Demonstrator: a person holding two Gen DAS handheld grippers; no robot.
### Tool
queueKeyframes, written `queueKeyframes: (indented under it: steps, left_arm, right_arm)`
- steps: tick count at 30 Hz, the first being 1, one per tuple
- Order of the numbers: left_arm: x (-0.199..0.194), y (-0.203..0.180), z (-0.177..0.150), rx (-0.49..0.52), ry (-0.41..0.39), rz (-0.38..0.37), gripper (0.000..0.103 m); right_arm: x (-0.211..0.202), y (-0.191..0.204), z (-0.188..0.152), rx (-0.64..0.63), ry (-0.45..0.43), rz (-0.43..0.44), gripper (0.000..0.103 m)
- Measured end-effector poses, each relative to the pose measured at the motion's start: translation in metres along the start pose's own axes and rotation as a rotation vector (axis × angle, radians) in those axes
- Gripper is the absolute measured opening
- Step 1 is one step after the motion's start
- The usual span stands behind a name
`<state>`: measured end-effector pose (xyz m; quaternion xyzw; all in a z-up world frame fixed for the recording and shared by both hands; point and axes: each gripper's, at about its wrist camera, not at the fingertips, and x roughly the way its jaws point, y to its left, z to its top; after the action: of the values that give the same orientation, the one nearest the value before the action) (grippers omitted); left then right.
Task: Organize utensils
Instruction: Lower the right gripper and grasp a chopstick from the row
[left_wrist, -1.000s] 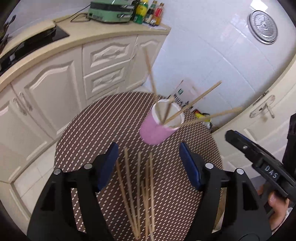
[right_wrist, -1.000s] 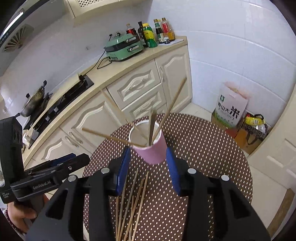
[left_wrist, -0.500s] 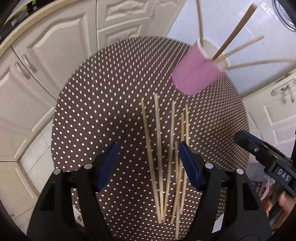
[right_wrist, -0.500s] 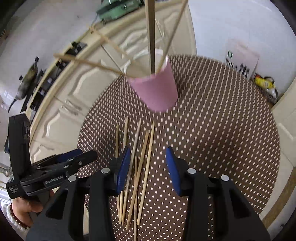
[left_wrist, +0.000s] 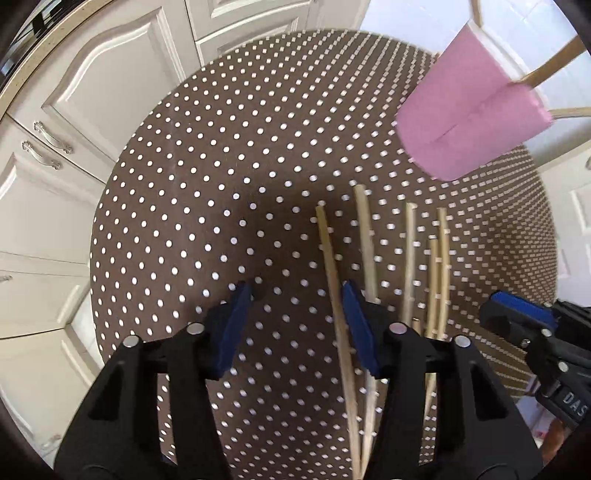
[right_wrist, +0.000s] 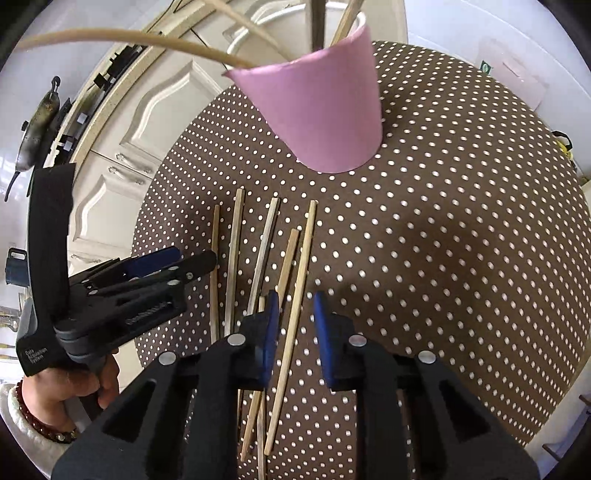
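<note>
Both grippers point down at a round table (left_wrist: 192, 206) with a brown polka-dot cloth. The left gripper (left_wrist: 295, 291) has its jaws closing, about half apart, with one chopstick (left_wrist: 334, 280) running between them by the right pad; whether it touches is hard to say. The right gripper (right_wrist: 293, 301) is closing too, its gap narrow around another chopstick (right_wrist: 301, 273), pads not clearly pressing yet. The rest of the loose chopsticks (right_wrist: 232, 254) lie side by side between the two. Further back stands the pink cup (right_wrist: 325, 110) with more sticks poking out.
</note>
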<state>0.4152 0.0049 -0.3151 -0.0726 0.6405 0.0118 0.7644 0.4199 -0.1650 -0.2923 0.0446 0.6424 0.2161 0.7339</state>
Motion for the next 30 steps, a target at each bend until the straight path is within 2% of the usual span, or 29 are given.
queueKeyframes:
  steps: [2, 5, 9, 16, 19, 23, 26, 30]
  left_arm:
    - [0.001, -0.002, 0.002, 0.018, -0.009, 0.017, 0.05]
    - [0.001, -0.003, 0.004, 0.041, -0.021, 0.051, 0.039]
    - [-0.001, 0.008, 0.006, 0.012, -0.018, 0.032, 0.026]
    - [0.0, 0.029, 0.005, -0.027, -0.014, 0.004, 0.014]
    - [-0.001, 0.04, 0.001, -0.055, -0.014, -0.022, 0.009]
    - [-0.01, 0.049, -0.001, -0.1, -0.019, -0.087, 0.005]
    - [-0.022, 0.047, -0.004, -0.09, -0.043, -0.109, 0.005]
    - [-0.046, 0.049, -0.009, -0.093, -0.09, -0.156, 0.005]
  right_arm:
    - [0.008, 0.002, 0.007, 0.0, 0.017, -0.016, 0.018]
    - [0.019, 0.004, 0.016, -0.014, 0.049, -0.052, 0.018]
    - [0.034, 0.008, 0.024, -0.032, 0.078, -0.103, 0.018]
    - [0.045, 0.028, 0.037, -0.104, 0.075, -0.187, 0.017]
    - [0.049, 0.036, 0.039, -0.133, 0.061, -0.219, 0.01]
    - [0.052, 0.032, 0.039, -0.13, 0.064, -0.191, 0.005]
    - [0.042, 0.017, 0.036, -0.083, 0.055, -0.146, 0.004]
    - [0.014, 0.017, 0.027, -0.052, -0.014, -0.078, 0.004]
